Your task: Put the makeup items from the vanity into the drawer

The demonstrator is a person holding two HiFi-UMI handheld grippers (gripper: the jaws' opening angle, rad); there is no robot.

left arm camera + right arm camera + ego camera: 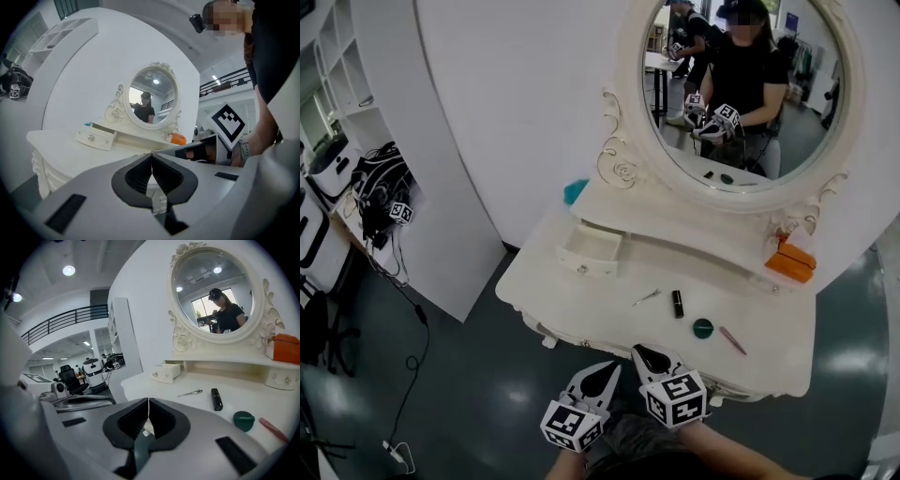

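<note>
Head view: silver tweezers (646, 297), black lipstick tube (678, 303), round green compact (703, 328) and pink pencil (732, 340) on the cream vanity top (600, 311); small white drawer (592, 250) open. Left gripper view: my left gripper (151, 157) clenched, empty. Right gripper view: my right gripper (148, 401) likewise; I'd part its jaws before reaching.

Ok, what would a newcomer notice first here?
The big oval mirror on the white vanity, reflecting the person. Then the open drawer at the left and four items on top: metal tool, black tube, green case, pink stick. The left gripper and right gripper hover shut at the near edge.
</note>
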